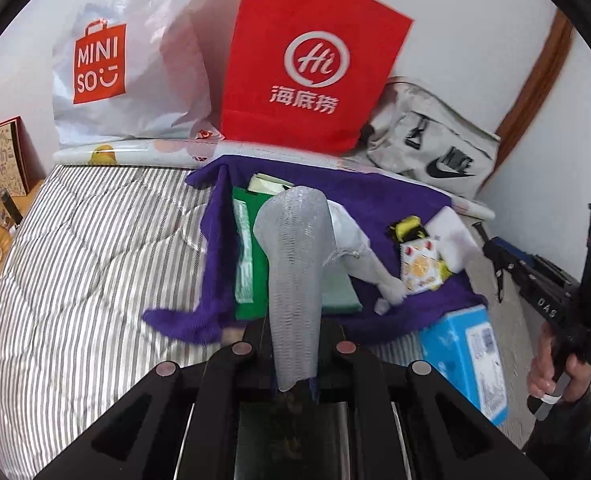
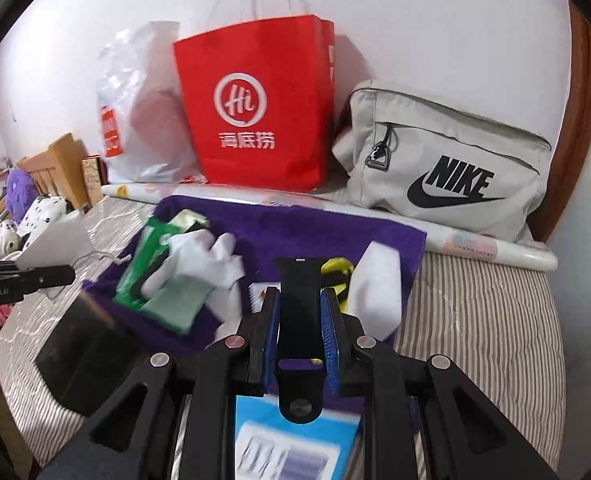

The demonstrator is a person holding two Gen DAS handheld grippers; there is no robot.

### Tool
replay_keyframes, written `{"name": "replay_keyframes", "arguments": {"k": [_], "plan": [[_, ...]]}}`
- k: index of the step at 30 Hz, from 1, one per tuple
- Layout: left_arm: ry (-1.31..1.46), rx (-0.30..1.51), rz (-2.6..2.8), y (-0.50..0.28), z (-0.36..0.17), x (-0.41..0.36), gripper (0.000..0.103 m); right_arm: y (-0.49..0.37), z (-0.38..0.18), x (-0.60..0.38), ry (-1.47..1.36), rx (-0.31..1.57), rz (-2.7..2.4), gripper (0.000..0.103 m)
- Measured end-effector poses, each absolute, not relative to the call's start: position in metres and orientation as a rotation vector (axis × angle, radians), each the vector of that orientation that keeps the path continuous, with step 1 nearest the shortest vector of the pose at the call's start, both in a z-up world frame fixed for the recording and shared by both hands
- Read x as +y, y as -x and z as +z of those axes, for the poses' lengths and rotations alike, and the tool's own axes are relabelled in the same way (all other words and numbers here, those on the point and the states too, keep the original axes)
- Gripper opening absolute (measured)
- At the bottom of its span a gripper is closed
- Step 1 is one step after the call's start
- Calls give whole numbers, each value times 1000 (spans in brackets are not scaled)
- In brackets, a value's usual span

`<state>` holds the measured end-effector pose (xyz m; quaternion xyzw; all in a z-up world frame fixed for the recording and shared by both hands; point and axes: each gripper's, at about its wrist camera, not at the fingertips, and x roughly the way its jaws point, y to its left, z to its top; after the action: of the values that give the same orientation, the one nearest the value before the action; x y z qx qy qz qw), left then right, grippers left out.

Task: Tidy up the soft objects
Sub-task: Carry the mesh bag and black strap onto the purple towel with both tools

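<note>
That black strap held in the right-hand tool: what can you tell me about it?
The black strap looks like a rubbery watch band: smooth, matte, flat, with a narrow slot near its far end and a round stud near the camera. It stands lengthwise between the right gripper's blue pads, which press on both its edges, above the purple towel.

A grey mesh cloth [image 1: 295,264] stands up limp and folded, pinched at its lower end. A black rubber strap [image 2: 298,320] stands upright, clamped at its middle. Behind them a purple towel [image 2: 315,224] lies spread on the striped bed, carrying a green packet [image 1: 251,248], white cloths [image 2: 203,256] and a white sponge block [image 2: 379,288].
</note>
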<state>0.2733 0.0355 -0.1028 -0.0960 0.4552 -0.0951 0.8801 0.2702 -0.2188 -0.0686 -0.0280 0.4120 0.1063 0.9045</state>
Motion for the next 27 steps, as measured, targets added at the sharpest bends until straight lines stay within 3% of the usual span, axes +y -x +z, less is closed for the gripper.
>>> {"name": "replay_keyframes", "arguments": {"k": [15, 21, 27], "plan": [[260, 1044, -279, -356, -133, 23, 11, -343, -102, -209, 83, 921, 239, 21], [315, 1094, -326, -379, -149, 16, 18, -357, -117, -205, 102, 972, 243, 21], [331, 1126, -351, -389, -163, 11, 38, -364, -130, -202, 104, 1035, 263, 21]]}}
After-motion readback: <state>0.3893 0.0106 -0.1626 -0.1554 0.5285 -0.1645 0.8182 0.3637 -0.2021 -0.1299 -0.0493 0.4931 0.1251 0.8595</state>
